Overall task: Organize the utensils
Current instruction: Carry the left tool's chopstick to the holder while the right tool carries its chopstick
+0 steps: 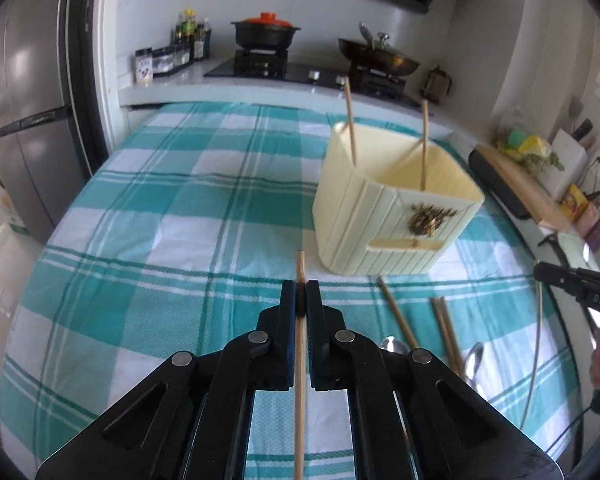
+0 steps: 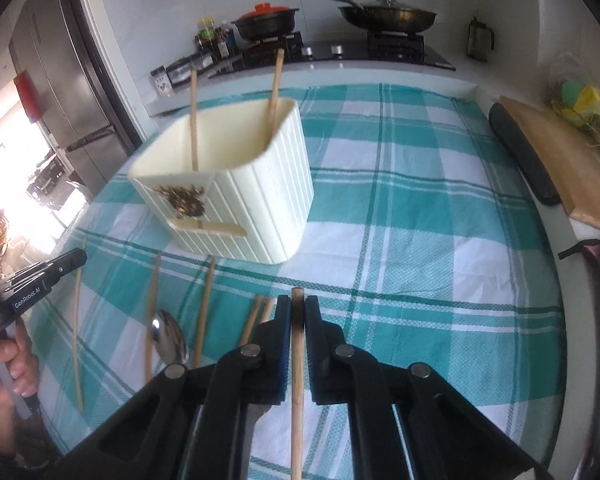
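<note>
On the kitchen desk's teal-checked cloth (image 1: 140,208), the cream ribbed plastic holder (image 1: 384,216) has two wooden chopsticks (image 1: 350,120); each claw, left (image 1: 300,296) and right (image 2: 297,312), grips another chopstick; several chopsticks (image 2: 204,312) and metal spoons (image 2: 168,336) remain nearby.

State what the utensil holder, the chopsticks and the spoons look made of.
Utensil holder: cream, ribbed, moulded walls with a dull sheen, probably plastic. Chopsticks: tan, matte, slender sticks, likely bamboo or wood; the grain is too small to see. Spoons: bright mirror-like bowls, so polished metal, probably stainless steel.
</note>
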{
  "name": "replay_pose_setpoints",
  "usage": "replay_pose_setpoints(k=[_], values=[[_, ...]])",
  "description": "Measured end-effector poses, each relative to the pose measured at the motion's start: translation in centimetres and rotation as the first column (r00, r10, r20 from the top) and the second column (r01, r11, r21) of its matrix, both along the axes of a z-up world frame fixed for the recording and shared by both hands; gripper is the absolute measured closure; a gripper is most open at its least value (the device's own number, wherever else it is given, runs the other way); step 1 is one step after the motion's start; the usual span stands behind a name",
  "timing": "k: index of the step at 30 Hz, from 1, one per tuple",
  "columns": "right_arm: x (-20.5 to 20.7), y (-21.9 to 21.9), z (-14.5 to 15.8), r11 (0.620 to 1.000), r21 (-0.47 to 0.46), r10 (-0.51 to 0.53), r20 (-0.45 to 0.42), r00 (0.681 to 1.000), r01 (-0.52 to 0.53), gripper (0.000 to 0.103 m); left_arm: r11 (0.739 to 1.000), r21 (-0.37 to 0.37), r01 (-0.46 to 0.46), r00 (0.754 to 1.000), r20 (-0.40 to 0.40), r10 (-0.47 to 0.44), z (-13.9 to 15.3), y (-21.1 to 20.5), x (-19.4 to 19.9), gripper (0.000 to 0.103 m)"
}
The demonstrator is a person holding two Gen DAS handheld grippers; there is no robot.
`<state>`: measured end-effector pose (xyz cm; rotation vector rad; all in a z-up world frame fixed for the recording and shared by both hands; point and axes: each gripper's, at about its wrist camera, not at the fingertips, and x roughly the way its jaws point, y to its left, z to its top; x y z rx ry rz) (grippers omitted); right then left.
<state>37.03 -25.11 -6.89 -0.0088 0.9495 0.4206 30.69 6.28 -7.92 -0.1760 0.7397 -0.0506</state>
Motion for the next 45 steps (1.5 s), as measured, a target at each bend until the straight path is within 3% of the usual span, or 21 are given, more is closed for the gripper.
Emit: replay_pose_setpoints(k=[9, 20, 34, 41, 45], values=[[-6.6, -1.4, 7.4, 0.998, 0.068, -0.004, 0.176, 0.984, -0.008, 0.096, 0.996, -0.060, 0.065, 0.983, 0.173, -0.054, 5.8, 0.4, -5.1, 0.100], [-11.2, -1.2, 12.2, 0.997, 0.081, -0.030, 0.325, 0.945, 0.004, 0.096, 0.988, -0.084, 0.130, 0.958, 0.269, -0.104, 9.0, -0.2, -7.1, 0.101], [-10.0, 0.4, 15.6, 0.995, 0.099, -0.034, 0.421, 0.906, -0.009, 0.096, 0.976, -0.110, 0.188, 0.937, 0.318, -0.144, 12.6, -0.2, -5.7, 0.101], [-8.0, 1.7, 18.0, 0.993, 0.118, -0.033, 0.462, 0.886, -0.024, 0.096, 0.973, -0.113, 0.200, 0.908, 0.394, -0.141, 16.5, 0.2, -4.6, 0.101], [-6.8, 2.7, 20.7, 0.991, 0.127, -0.041, 0.532, 0.846, -0.032, 0.096, 0.979, -0.092, 0.180, 0.882, 0.456, -0.119, 19.1, 0.2, -3.5, 0.101]])
